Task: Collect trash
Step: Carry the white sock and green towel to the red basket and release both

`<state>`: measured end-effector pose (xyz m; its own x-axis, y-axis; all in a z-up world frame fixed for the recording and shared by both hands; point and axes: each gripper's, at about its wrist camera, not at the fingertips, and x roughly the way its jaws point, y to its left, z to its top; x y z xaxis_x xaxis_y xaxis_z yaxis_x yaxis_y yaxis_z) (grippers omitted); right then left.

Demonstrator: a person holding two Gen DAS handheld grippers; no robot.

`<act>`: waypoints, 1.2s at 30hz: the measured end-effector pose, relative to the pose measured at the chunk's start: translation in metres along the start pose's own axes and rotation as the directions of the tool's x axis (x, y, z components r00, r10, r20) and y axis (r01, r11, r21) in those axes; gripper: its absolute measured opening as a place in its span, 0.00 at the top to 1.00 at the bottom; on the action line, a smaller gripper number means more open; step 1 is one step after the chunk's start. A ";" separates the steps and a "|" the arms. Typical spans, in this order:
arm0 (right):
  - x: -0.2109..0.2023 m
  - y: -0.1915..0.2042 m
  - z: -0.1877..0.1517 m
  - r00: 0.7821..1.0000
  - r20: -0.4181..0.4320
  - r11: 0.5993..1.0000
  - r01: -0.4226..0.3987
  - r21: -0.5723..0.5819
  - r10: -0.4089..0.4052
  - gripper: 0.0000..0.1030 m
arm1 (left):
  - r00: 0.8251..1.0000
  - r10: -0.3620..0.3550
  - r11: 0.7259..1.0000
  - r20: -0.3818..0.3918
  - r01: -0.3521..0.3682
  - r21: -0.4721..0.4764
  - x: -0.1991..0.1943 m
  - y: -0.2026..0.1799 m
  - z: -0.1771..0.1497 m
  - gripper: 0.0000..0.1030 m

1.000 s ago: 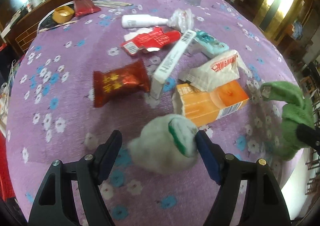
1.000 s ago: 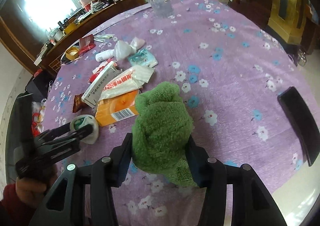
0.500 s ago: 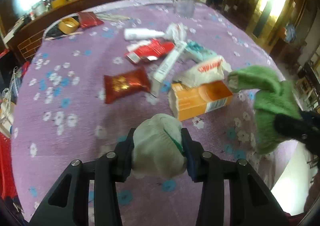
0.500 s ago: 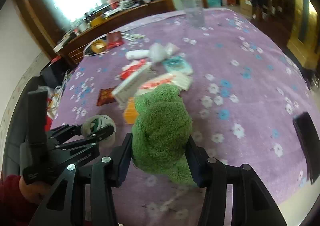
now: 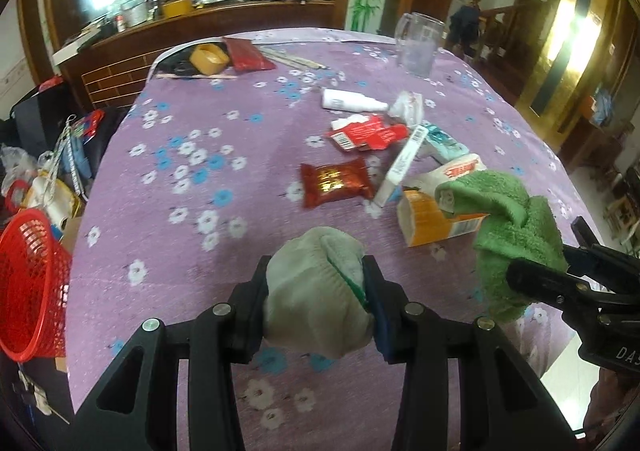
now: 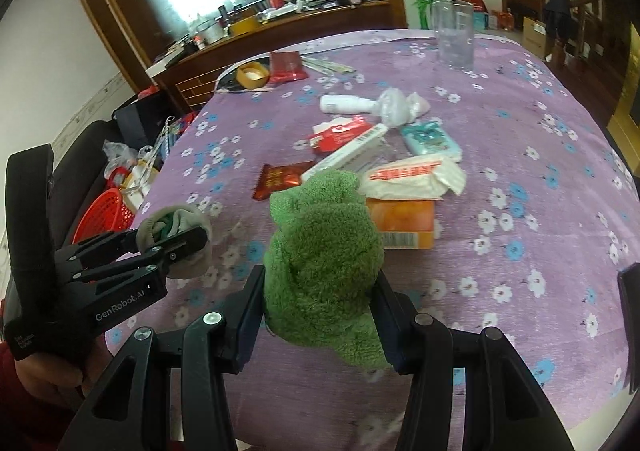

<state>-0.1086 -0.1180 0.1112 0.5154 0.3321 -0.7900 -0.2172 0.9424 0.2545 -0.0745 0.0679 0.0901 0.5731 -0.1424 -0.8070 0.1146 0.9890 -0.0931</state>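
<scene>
The left hand-held gripper (image 5: 320, 291) was clamped on a balled grey-white sock (image 5: 316, 299), the right hand-held gripper (image 6: 320, 303) on a bunched green sock (image 6: 324, 251) — both held clear above the surface's near edge. This looked like the carry step; next, each load needed swinging over the red basket (image 5: 28, 279) beyond the surface's left edge — then release.
</scene>
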 end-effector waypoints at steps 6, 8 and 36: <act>0.003 0.014 -0.001 1.000 -0.006 1.000 -0.017 -0.023 0.017 0.47 | 1.000 0.017 1.000 -0.001 -0.017 -0.011 -0.007 0.010 -0.007 0.59; 0.005 0.018 -0.001 1.000 -0.009 0.999 -0.022 -0.030 0.022 0.47 | 1.000 0.021 1.000 0.000 -0.021 -0.017 -0.009 0.013 -0.009 0.59; 0.015 0.040 0.000 0.999 -0.028 0.997 -0.047 -0.065 0.045 0.47 | 0.999 0.052 0.997 0.016 -0.051 -0.063 -0.022 0.039 -0.015 0.59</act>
<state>-0.1090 -0.0754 0.1093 0.4813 0.3731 -0.7931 -0.2944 0.9211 0.2547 -0.0948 0.1105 0.0960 0.5910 -0.0910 -0.8015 0.0338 0.9955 -0.0880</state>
